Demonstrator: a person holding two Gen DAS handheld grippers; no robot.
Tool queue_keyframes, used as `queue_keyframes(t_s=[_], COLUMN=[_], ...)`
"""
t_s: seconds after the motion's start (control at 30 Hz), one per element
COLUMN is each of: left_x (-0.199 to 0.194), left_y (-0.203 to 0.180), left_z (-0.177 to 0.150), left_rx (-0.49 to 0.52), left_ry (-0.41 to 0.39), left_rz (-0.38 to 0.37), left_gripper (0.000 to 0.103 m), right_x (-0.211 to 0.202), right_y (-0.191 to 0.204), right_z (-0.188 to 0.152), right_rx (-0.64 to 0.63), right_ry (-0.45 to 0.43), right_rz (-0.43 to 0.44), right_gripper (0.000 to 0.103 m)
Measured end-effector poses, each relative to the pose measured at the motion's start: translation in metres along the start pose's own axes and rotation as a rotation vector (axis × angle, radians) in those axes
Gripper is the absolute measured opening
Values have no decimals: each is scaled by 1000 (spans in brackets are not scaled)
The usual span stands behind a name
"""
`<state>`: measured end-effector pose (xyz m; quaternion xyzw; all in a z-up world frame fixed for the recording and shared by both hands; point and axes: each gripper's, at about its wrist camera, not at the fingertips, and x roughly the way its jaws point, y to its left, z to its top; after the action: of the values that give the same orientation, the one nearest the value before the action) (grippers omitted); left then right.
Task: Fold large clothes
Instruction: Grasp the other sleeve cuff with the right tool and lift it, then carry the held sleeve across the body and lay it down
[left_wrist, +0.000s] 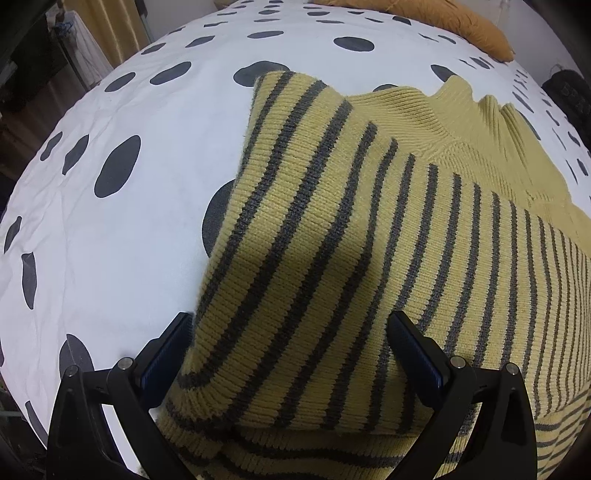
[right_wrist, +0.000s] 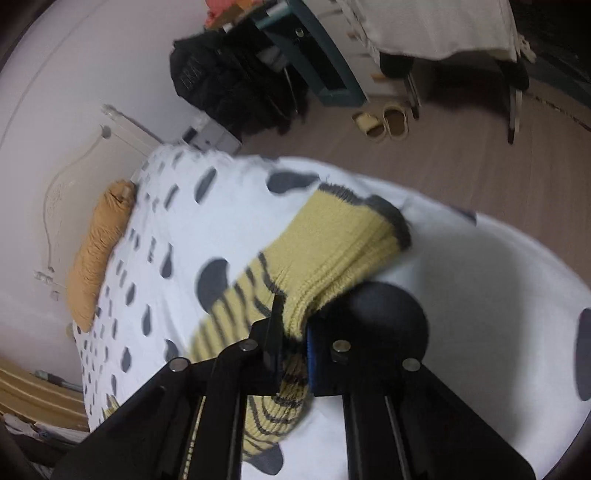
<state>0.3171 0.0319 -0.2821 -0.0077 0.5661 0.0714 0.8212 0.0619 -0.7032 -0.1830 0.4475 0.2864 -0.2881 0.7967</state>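
A yellow knit sweater (left_wrist: 369, 229) with grey stripes lies on the white bedspread (left_wrist: 129, 229) with dark spots. One striped sleeve is folded across its body, and the plain ribbed part lies farther back. My left gripper (left_wrist: 291, 328) hovers over the near end of that fold, open, with a finger (left_wrist: 177, 339) at the fabric's left edge and the other over the stripes. In the right wrist view, my right gripper (right_wrist: 293, 332) is shut on the other sleeve (right_wrist: 332, 258) just below its ribbed cuff. The grey-edged cuff sticks out past the fingers, lifted off the bedspread (right_wrist: 480, 295).
A mustard pillow (left_wrist: 461, 22) (right_wrist: 99, 251) lies at the head of the bed. Beyond the bed edge are the wooden floor, a pair of slippers (right_wrist: 384, 122), a black bag (right_wrist: 229, 85) and table legs.
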Motion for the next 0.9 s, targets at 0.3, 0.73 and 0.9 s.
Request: queue_keyframes(t_s=[0.3,0.73,0.9], left_x=[2,-21,-31], left_y=[4,76,145], left_z=[-6,-1,-8], left_rx=[-2,-93,-172], left_ry=[-11,23,34], left_rz=[-13,-214,-255], left_gripper=[103,102,102], right_x=[-73,-102,-21], right_y=[26,324,391], right_z=[9,-241,-399], right_rx=[-93,-408,-492], right_ry=[-105,206,492], right_rz=[2,724,711], right_gripper=[9,9,10])
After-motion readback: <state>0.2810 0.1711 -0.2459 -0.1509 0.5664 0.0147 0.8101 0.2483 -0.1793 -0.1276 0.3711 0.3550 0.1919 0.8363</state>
